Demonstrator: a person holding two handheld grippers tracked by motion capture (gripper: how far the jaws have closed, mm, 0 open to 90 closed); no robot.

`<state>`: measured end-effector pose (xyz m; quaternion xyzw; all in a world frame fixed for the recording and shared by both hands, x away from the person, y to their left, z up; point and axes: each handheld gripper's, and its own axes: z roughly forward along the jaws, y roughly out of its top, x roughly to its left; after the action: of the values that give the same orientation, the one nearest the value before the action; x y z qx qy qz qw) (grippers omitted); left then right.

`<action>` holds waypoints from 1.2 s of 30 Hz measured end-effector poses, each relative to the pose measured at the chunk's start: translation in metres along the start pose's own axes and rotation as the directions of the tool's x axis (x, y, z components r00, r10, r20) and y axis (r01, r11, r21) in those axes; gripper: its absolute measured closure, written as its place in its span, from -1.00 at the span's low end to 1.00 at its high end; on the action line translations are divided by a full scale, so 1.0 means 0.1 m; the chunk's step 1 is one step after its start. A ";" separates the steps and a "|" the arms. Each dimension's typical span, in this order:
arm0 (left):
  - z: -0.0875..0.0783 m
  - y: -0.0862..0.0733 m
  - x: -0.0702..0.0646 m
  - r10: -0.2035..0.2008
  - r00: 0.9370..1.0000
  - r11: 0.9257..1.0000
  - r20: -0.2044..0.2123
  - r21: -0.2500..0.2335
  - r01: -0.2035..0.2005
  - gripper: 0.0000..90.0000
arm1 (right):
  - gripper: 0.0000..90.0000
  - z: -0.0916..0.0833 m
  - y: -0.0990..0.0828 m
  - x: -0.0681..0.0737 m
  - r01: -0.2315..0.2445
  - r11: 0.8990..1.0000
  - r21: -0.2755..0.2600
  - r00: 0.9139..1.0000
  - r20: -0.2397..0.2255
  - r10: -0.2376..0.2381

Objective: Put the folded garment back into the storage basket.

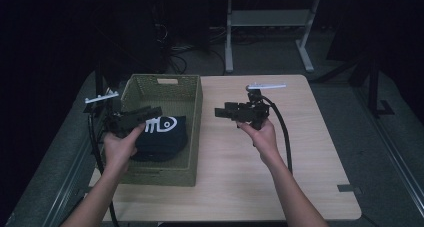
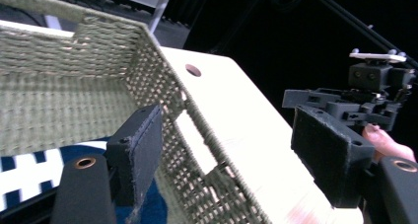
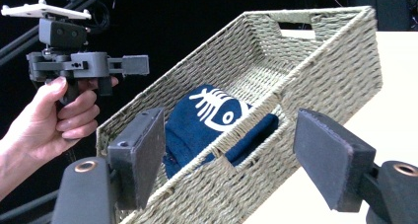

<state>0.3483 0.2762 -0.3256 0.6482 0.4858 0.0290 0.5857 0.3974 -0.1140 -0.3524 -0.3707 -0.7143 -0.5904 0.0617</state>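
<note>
- Over the basket (image 1: 192,94), my left gripper (image 1: 142,114) hangs with jaws apart above the navy cloth (image 1: 162,137); it could snag the wicker wall.
- Beside it over the worktop (image 1: 250,177), my right gripper (image 1: 227,112), also apart and empty, may nudge the basket.

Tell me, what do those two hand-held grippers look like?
Each hand-held gripper, left and right, is black and boxy, with two flat padded jaws on arms with brass-ringed holes. A pale three-cornered plate sits on top of each, and a thick black cable trails off. The forearms are bare, with no sleeves showing.
</note>
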 end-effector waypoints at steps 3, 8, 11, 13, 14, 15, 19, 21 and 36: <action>0.05 0.00 -0.06 0.015 1.000 1.000 0.004 0.003 -0.015 -0.42 | -0.40 -0.11 0.00 -0.03 -0.010 1.000 -0.014 1.000 0.008 0.010; 0.15 0.00 -0.15 0.036 0.999 0.999 0.017 0.014 -0.036 -0.42 | -0.41 -0.22 0.00 -0.08 -0.012 1.000 -0.025 1.000 0.016 0.012; 0.22 0.00 -0.21 0.046 0.998 0.999 0.035 0.011 -0.047 -0.42 | -0.41 -0.29 -0.01 -0.11 -0.022 0.999 -0.039 1.000 0.019 0.023; 0.27 -0.01 -0.25 0.051 0.998 0.999 0.044 0.012 -0.051 -0.42 | -0.41 -0.34 -0.02 -0.14 -0.019 0.999 -0.039 0.999 0.028 0.020; 0.29 -0.02 -0.27 0.056 0.997 0.998 0.047 0.018 -0.057 -0.42 | -0.41 -0.34 -0.02 -0.14 -0.019 0.999 -0.039 0.999 0.028 0.020; 0.31 -0.02 -0.28 0.063 0.997 0.998 0.049 0.021 -0.064 -0.42 | -0.41 -0.36 -0.03 -0.14 -0.020 0.999 -0.041 0.999 0.029 0.021; 0.40 -0.04 -0.35 0.060 0.995 0.998 0.074 0.020 -0.061 -0.42 | -0.41 -0.46 -0.05 -0.20 -0.023 0.999 -0.049 0.999 0.044 0.025; 0.44 -0.05 -0.37 0.059 0.995 0.998 0.083 0.020 -0.061 -0.42 | -0.40 -0.54 -0.08 -0.25 -0.034 0.998 -0.060 0.998 0.054 0.037; 0.76 -0.10 -0.65 0.090 0.988 0.994 0.122 0.044 -0.096 -0.42 | -0.40 -0.96 -0.20 -0.44 -0.054 0.995 -0.087 0.993 0.100 0.063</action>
<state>0.3542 0.1759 -0.3223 0.6849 0.4197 0.0052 0.5956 0.3831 -0.2200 -0.3635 -0.4237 -0.6797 -0.5982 0.0266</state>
